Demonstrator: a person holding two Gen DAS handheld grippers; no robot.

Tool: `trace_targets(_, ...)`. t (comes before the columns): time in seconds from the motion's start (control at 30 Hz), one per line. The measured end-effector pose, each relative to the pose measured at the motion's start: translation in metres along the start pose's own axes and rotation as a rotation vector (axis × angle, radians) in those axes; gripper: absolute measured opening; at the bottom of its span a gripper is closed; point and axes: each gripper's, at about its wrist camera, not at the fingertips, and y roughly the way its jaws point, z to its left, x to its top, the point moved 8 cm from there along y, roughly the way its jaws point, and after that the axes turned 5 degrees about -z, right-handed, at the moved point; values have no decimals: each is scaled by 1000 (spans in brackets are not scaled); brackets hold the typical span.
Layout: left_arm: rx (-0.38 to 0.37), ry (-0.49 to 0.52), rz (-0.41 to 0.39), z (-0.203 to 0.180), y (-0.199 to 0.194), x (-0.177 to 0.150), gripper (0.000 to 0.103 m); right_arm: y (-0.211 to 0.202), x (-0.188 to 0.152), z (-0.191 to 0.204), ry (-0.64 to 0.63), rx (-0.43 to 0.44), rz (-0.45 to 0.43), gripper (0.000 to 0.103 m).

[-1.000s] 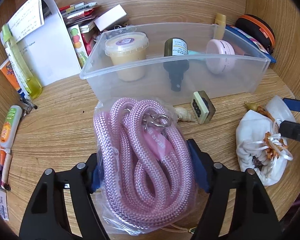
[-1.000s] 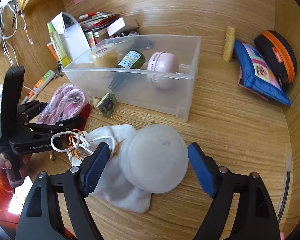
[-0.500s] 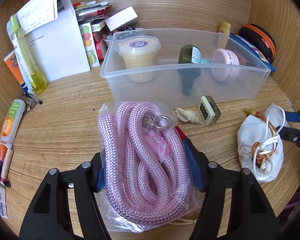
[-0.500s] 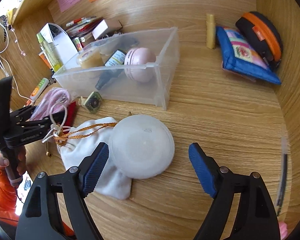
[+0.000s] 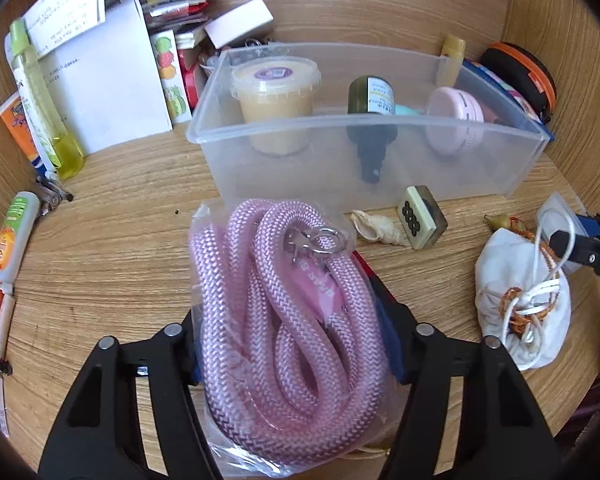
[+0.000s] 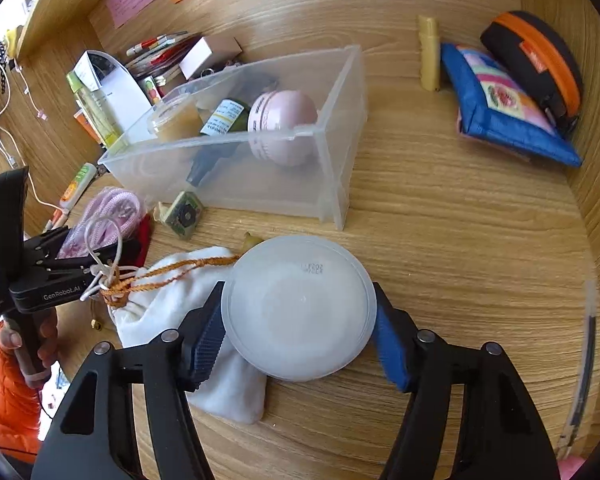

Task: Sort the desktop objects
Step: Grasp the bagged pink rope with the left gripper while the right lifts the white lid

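Note:
My left gripper (image 5: 290, 332) is shut on a bagged coil of pink rope (image 5: 284, 280), its blue pads pressing the bag from both sides. The right gripper (image 6: 298, 320) has its jaws closing on a round white tub (image 6: 300, 308), with both pads touching its rim. That tub rests partly on a white drawstring pouch (image 6: 172, 308), which also shows in the left wrist view (image 5: 516, 280). Behind stands the clear plastic bin (image 5: 300, 176) with a cream tub (image 5: 276, 96), a dark green bottle (image 5: 372, 116) and a pink jar (image 5: 456, 116) inside.
A mahjong tile (image 5: 420, 220) and a shell (image 5: 376, 228) lie in front of the bin. Papers, boxes and a yellow bottle (image 5: 40, 100) crowd the back left. A blue pouch (image 6: 504, 116), a black-orange case (image 6: 536, 64) and a yellow tube (image 6: 430, 52) lie at the right. Wooden walls enclose the desk.
The right jaws have closed in from wide apart until both pads meet the white tub's rim. The left gripper has squeezed slightly tighter on the rope bag.

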Motion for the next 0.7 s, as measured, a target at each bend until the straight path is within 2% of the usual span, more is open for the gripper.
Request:
trace_targets(0.5,-20,-68,-89,24,-48,28,62,-25,50,31,-92,-15,-96,63)
trace_targets(0.7,0,-87,-145,35,-65,44,62,-30,64,39,-106,-4,-127,63)
